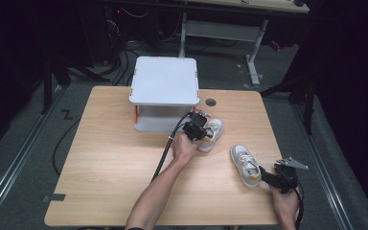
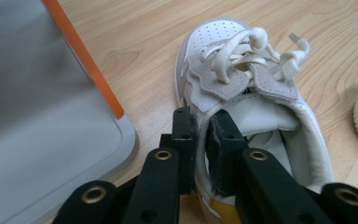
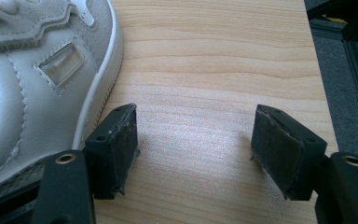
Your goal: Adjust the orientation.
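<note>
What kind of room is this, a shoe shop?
Probably not a shop; it looks like a lab or workshop. Cables lie tangled on the grey floor, another desk stands behind the wooden table, and a person holds tongs clamped on a white shoe.

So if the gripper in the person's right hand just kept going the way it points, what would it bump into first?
Probably nothing: the open right gripper faces bare table, the near shoe just beside its line.

A white box-like stand with orange trim (image 1: pixel 164 91) stood just left of the left tool; beyond it perhaps a desk frame (image 1: pixel 249 33).
</note>
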A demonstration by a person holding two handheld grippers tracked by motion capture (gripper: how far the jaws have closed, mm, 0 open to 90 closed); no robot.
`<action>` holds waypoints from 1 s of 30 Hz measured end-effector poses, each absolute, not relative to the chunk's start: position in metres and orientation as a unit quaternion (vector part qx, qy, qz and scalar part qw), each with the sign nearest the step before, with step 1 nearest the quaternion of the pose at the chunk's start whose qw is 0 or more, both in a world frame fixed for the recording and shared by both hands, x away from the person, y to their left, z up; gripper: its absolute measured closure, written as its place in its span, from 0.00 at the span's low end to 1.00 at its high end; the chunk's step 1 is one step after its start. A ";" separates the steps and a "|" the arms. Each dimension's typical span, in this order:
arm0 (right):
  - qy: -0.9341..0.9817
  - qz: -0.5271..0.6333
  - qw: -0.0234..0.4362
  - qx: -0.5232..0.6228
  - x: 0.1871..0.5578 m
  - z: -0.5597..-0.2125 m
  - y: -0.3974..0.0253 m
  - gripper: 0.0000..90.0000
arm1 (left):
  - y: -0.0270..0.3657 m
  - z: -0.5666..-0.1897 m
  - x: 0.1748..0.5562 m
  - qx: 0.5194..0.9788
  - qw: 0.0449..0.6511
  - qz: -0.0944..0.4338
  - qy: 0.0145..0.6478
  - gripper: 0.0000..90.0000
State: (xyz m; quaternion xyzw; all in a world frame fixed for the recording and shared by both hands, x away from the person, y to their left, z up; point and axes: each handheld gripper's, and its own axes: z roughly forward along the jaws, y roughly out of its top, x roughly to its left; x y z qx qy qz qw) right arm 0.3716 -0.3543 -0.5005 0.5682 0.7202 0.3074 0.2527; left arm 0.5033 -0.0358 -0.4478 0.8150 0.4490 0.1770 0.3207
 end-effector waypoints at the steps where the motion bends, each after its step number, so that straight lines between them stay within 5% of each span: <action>1: 0.720 0.307 0.253 0.568 0.372 -0.501 -0.354 0.35 | -0.035 -0.448 0.503 0.813 0.323 0.176 0.451 0.92; 30: 0.720 0.307 0.253 0.569 0.372 -0.501 -0.354 0.35 | 0.013 -0.412 0.464 0.800 0.383 0.173 0.427 0.94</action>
